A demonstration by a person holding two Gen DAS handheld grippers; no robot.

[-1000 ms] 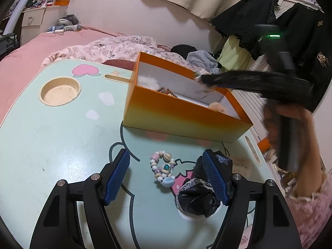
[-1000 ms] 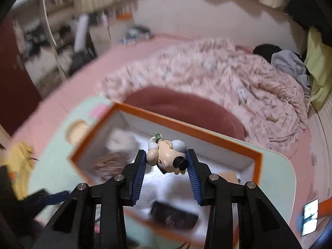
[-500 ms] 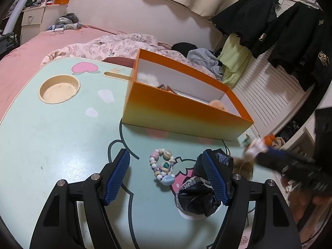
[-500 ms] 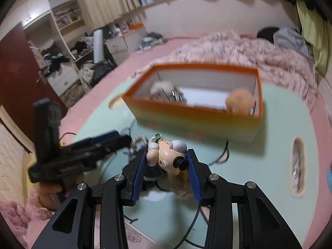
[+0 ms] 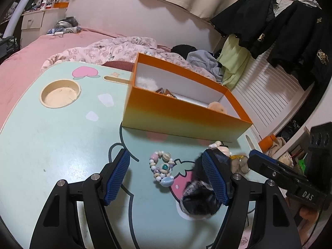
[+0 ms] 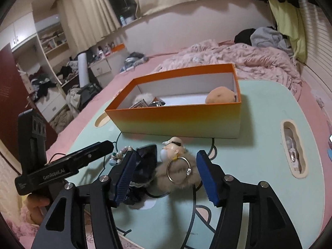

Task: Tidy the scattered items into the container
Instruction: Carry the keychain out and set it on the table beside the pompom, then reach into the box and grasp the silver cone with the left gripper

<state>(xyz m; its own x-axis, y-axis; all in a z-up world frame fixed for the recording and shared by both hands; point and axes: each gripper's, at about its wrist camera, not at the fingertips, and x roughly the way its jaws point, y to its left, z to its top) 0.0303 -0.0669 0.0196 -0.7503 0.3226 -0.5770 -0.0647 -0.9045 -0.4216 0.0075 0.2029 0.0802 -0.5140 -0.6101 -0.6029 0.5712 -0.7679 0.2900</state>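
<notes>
An orange box (image 5: 186,120) (image 6: 178,120) stands on the mint table (image 5: 51,137) and holds a peach plush ball (image 6: 221,95) and other small items. My left gripper (image 5: 168,176) is open above a bead bracelet (image 5: 161,168). A black lace scrunchie (image 5: 199,195) (image 6: 143,170) lies by its right finger. My right gripper (image 6: 166,174) is open around a furry keychain with a metal ring (image 6: 179,171). A small figurine (image 6: 174,147) lies on the table just beyond it.
The table has a round cup recess (image 5: 60,93) at the far left and a slot (image 6: 293,147) at the right edge. A pink bed (image 6: 228,58) with rumpled bedding lies behind the table. Dark clothes (image 5: 290,31) hang at the right.
My right gripper came down from over the box to the table's near side, opened and let go of the figurine, which now lies on the table. The left gripper stayed put.
</notes>
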